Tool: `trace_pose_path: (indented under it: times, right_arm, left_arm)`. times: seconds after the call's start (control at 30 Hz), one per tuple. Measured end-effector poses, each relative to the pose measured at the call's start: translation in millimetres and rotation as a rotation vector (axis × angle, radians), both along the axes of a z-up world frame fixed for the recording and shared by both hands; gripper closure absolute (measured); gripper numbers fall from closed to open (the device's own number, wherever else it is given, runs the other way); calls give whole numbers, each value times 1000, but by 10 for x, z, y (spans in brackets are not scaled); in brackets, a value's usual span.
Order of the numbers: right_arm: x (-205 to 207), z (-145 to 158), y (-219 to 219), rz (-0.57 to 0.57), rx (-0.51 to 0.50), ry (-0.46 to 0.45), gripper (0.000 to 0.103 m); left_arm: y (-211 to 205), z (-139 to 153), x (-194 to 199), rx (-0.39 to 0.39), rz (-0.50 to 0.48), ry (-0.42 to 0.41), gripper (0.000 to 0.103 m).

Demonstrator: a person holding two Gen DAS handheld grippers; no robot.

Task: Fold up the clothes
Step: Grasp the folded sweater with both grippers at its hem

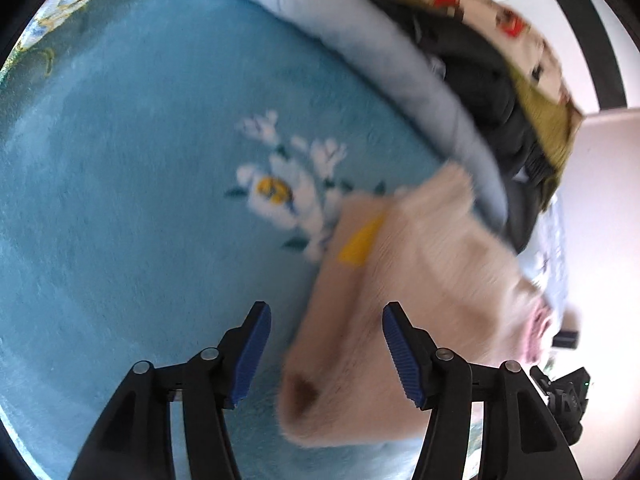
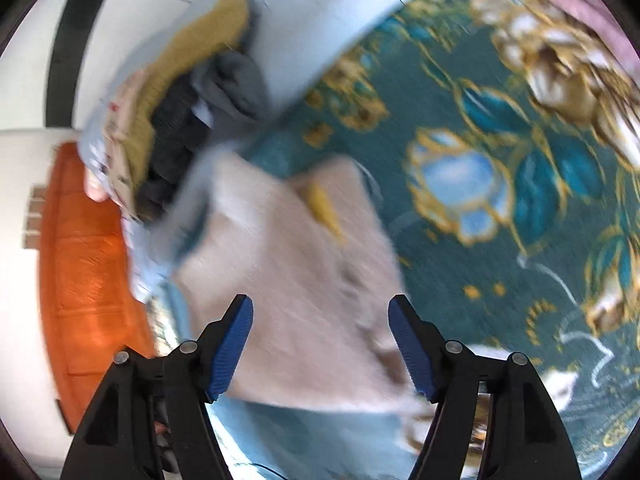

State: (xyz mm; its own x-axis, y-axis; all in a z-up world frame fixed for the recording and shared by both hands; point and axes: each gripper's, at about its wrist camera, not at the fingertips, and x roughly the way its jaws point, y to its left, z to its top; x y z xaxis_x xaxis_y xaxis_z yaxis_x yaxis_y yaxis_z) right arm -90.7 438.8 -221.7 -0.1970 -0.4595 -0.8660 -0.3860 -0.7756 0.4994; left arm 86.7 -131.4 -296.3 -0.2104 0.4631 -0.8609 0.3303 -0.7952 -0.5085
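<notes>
Nearest to us in the left wrist view, our left gripper (image 1: 326, 344) hangs with its jaws spread wide and nothing between the blue pads (image 1: 252, 354); the near edge of a cream garment (image 1: 400, 280) lies just beyond and below them, on the right side of the view. That garment sits folded on a light blue fleece blanket (image 1: 140, 200), a small yellow patch (image 1: 360, 240) showing on its upper face and a dark spot near its closest corner. To its left the blanket carries a white flower print (image 1: 288, 188). Farther off, along the blanket's far right edge, a heap of clothes (image 1: 480, 64) is piled: dark, olive and a cream print with red. In the right wrist view, our right gripper (image 2: 320, 344) is likewise wide open and empty, hovering over the same cream garment (image 2: 304, 280), which is blurred here. To the right spreads a teal bedspread (image 2: 520, 280) with gold and blue flowers. Far left lies the clothes heap (image 2: 184, 92), and beyond it an orange wooden panel (image 2: 84, 260).
</notes>
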Motion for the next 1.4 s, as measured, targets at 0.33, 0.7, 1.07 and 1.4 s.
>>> trace_pose_path:
  times: [0.33, 0.7, 1.07, 1.4]
  right_arm:
    - [8, -306, -99, 16, 151, -33, 32]
    - [-117, -509, -38, 62, -58, 27, 31]
    - [-320, -637, -107, 95, -123, 60, 29]
    - [-525, -648, -173, 29, -109, 49, 43]
  left_arm:
    - [100, -121, 11, -110, -46, -8, 34]
    - [-132, -371, 65, 188, -59, -8, 32]
    - [96, -366, -36, 207, -133, 63, 36]
    - [376, -347, -160, 131, -133, 90, 59]
